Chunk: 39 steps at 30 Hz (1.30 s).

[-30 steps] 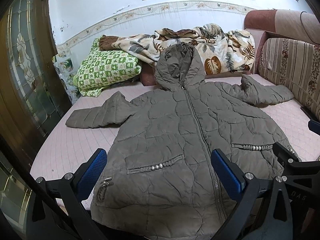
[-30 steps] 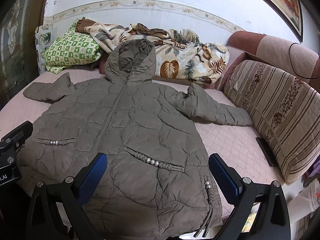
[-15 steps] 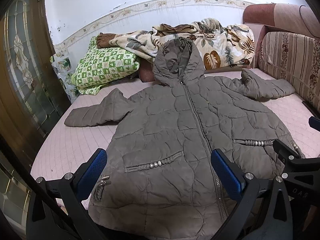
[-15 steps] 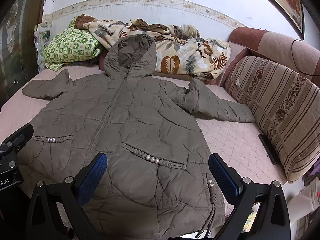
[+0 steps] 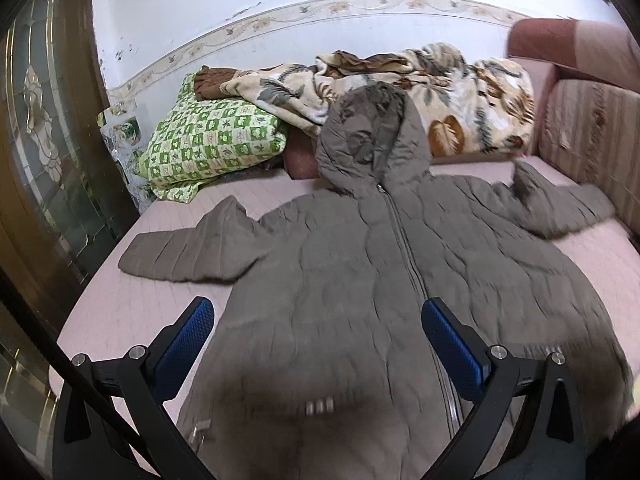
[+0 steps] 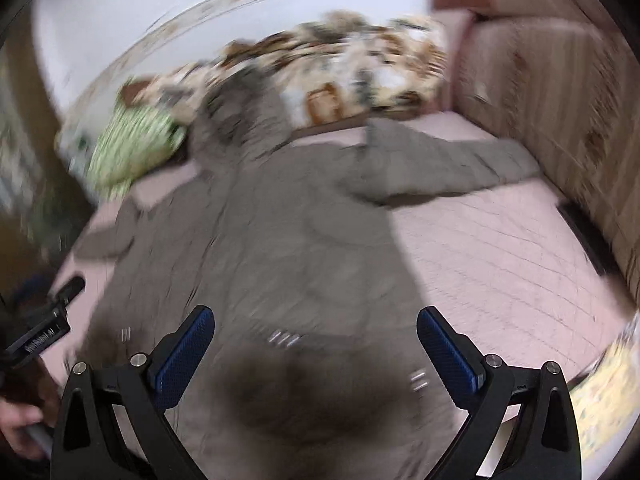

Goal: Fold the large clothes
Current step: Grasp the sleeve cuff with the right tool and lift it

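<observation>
Lay spread flat, zipped, front up on the pink bed point(image 5: 120, 308): grey hooded coat point(image 5: 360, 280), hood toward 12 o'clock, sleeves out at 9 and 3. Hovered low over its hem: left hand-held gripper point(image 5: 318, 344) and right hand-held gripper point(image 6: 316, 344), both released, fingers wide, grasping nothing.
</observation>
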Each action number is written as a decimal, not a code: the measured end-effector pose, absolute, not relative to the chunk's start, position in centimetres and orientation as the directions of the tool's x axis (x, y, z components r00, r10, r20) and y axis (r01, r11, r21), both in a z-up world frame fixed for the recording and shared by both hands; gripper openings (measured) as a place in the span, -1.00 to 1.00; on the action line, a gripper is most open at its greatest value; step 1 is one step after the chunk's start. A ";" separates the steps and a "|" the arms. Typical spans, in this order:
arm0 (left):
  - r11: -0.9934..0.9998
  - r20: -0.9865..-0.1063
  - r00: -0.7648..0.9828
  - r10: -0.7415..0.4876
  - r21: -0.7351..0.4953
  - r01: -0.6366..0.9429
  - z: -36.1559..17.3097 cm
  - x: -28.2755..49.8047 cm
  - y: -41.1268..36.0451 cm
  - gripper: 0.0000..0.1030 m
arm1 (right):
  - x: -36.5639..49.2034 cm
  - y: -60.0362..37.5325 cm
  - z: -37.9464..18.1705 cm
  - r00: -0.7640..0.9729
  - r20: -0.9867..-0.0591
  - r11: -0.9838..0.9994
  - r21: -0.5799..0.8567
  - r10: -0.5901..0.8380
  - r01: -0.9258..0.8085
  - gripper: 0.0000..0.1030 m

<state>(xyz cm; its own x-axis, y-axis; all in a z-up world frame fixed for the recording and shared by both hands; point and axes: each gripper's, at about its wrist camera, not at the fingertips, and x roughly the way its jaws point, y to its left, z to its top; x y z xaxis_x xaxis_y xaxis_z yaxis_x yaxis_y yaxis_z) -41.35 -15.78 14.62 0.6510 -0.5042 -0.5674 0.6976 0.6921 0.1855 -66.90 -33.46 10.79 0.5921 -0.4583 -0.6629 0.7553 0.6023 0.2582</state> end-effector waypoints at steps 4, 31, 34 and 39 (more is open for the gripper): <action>0.683 -0.579 0.643 -0.502 0.190 0.705 13.0 -39.0 -19.8 1.00 | -70.3 -39.6 11.6 0.547 -0.673 0.503 0.290 -0.498 0.814 0.99; 0.584 -0.692 0.522 -0.499 0.176 0.792 5.8 -35.1 -25.2 1.00 | -77.0 -75.9 -0.6 0.349 -0.717 -0.098 0.501 -0.604 0.860 0.01; 0.586 -0.697 0.523 -0.491 0.180 0.790 5.5 -35.1 -25.5 1.00 | -76.9 -76.3 -0.5 0.421 -0.665 -0.020 0.547 -0.617 0.837 -0.61; 0.604 -0.683 0.539 -0.492 0.178 0.777 5.8 -35.0 -25.1 1.00 | -76.8 -73.8 2.7 0.451 -0.589 0.067 0.557 -0.670 0.828 -0.70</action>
<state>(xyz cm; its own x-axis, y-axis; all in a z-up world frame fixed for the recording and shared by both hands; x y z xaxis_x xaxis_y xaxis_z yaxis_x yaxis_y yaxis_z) -34.96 -25.12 5.85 0.5391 -0.4925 -0.6832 0.7772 0.6035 0.1782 -76.80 -73.78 2.66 0.4515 -0.6700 -0.5892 0.8275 0.0675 0.5573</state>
